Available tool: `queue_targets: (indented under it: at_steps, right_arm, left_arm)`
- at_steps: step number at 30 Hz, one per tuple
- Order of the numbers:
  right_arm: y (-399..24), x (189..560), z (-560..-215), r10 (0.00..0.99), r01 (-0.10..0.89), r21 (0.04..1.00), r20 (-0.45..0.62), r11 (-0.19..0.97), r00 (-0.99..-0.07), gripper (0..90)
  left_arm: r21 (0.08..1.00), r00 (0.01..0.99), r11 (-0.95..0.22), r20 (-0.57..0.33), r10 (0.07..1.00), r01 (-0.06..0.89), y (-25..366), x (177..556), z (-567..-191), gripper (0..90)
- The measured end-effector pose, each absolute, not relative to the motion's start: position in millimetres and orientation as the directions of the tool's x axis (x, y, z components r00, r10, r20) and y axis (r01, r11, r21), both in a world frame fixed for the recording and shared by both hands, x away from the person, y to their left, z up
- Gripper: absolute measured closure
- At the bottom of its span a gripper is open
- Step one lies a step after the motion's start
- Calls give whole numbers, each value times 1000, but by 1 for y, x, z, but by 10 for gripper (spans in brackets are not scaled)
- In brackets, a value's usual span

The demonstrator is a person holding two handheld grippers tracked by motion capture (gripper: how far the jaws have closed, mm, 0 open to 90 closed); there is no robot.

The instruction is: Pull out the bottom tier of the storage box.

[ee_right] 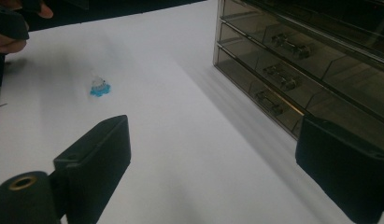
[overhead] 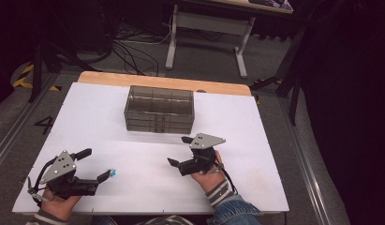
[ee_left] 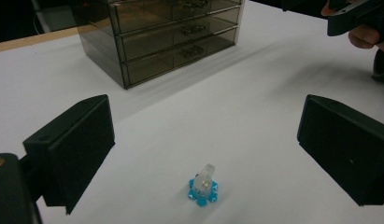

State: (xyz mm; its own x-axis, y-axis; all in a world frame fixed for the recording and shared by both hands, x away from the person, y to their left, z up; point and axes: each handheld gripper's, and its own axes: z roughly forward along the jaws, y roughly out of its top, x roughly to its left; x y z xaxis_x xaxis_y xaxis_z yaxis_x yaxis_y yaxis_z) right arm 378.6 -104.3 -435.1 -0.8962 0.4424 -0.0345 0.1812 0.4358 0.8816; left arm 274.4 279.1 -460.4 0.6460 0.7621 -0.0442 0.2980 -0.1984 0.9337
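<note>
A small blue piece with a clear top [ee_left: 203, 186] stands on the white table [overhead: 134, 154], near the front left [overhead: 113, 173]. My left gripper [overhead: 93, 164] is open. Its jaws stand wide apart just short of the piece [ee_left: 206, 126], which lies between and slightly ahead of them, untouched. My right gripper [overhead: 179, 151] is open too and holds nothing [ee_right: 213, 140]. It hovers in front of a smoky transparent chest with three drawers [overhead: 159, 110], all shut [ee_right: 283, 65]. The blue piece [ee_right: 100, 87] also lies off to the right gripper's left.
The drawer chest [ee_left: 166, 37] stands mid-table toward the back. A wooden strip [overhead: 162, 80] borders the table's far edge. Beyond it are floor cables and a desk frame [overhead: 206, 28]. A metal rail [overhead: 302, 154] runs along the table's right side.
</note>
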Motion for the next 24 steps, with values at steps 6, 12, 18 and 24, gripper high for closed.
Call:
queue_targets:
  at_steps: [6,12,18,24]
  right_arm:
    - [-100,378,-435,436,156,863,-80,480,-897,168]
    - [-92,376,-435,415,103,843,-151,528,-897,197]
    - [-81,376,-431,389,40,818,-230,574,-892,212]
    - [-74,378,-427,369,-1,794,-284,608,-885,218]
  left_arm:
    - [933,646,-201,-42,762,298,280,274,-460,46]
    - [935,643,-203,-35,765,292,281,271,-460,46]
    - [936,634,-191,-42,772,295,283,268,-460,46]
    - [936,633,-191,-42,773,296,284,269,-460,46]
